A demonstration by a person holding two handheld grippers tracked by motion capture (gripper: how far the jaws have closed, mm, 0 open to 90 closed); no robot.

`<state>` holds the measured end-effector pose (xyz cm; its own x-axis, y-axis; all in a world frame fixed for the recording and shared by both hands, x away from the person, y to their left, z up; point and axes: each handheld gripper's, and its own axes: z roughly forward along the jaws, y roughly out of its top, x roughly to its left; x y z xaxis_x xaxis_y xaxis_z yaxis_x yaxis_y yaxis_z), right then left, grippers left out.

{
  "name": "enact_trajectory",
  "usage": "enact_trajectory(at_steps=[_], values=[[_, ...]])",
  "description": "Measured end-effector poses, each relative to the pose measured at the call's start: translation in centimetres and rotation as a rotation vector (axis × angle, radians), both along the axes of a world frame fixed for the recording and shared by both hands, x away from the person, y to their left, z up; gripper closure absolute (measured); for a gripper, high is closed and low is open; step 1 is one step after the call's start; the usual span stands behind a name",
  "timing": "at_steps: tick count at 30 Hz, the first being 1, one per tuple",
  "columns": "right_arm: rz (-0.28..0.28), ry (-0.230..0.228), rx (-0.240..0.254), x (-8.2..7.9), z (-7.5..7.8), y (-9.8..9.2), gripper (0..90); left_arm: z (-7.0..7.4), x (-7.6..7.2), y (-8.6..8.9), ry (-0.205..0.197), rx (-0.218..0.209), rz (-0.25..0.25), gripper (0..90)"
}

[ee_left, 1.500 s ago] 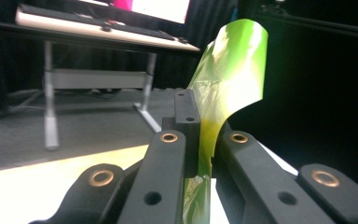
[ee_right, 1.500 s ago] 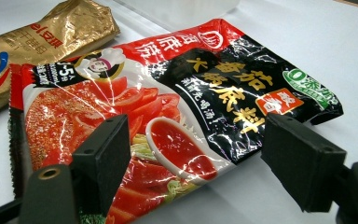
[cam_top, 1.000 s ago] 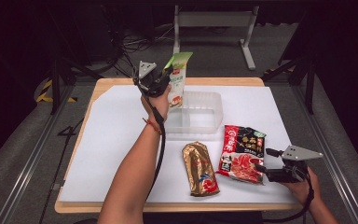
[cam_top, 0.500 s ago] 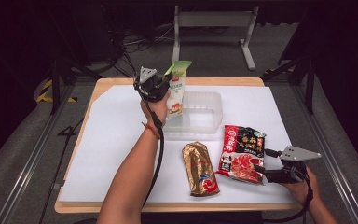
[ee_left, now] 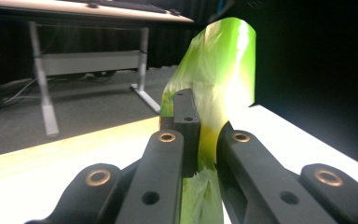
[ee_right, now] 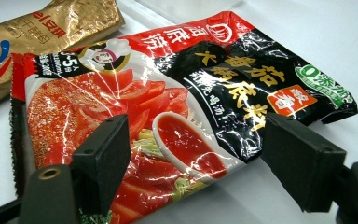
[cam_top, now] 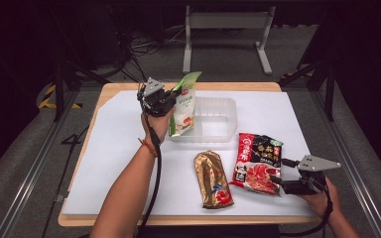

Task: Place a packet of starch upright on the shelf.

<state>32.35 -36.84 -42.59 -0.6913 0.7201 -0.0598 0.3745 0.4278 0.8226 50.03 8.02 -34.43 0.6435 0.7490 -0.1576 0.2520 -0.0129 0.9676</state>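
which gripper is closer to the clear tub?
Left. The left gripper holds the green pouch at the clear tub's left end; the right gripper sits beside the red packet, nearer the person.

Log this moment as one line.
left tongs: shut on green packet, over tub edge | right tongs: open at red packet | gold packet: flat on table

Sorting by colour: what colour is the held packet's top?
Bright green, on the packet; clearest in the left gripper view.

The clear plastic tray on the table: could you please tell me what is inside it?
The green-and-white pouch, held by the left gripper, hangs over the clear plastic tray at its left end. The rest looks empty; the pouch hides that corner.
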Motion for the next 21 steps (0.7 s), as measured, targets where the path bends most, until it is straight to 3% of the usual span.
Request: enact_trajectory(at_steps=[4,8,10,11,15,21], values=[[-0.003,-0.001,0.000,0.0,0.0,-0.1,24.3,-0.1,-1.1,0.0,-0.033,0.062,-0.051,86.1],[-0.004,-0.001,0.000,0.0,0.0,-0.1,24.3,-0.2,-1.5,0.2,-0.044,0.084,-0.060,83.3],[-0.003,-0.002,-0.004,0.0,0.1,0.0,24.2,-0.5,-1.5,0.3,-0.047,0.126,-0.057,79.7],[-0.001,-0.002,-0.003,0.0,0.0,0.1,24.2,-0.8,-1.4,0.4,-0.042,0.130,-0.054,76.2],[0.000,0.000,-0.004,0.0,0.0,0.1,24.2,-1.6,-1.4,1.4,-0.031,0.112,-0.081,77.6],[-0.001,0.004,-0.002,0.0,-0.1,0.1,24.2,-2.2,-2.1,2.0,-0.038,0.171,-0.103,76.7]])
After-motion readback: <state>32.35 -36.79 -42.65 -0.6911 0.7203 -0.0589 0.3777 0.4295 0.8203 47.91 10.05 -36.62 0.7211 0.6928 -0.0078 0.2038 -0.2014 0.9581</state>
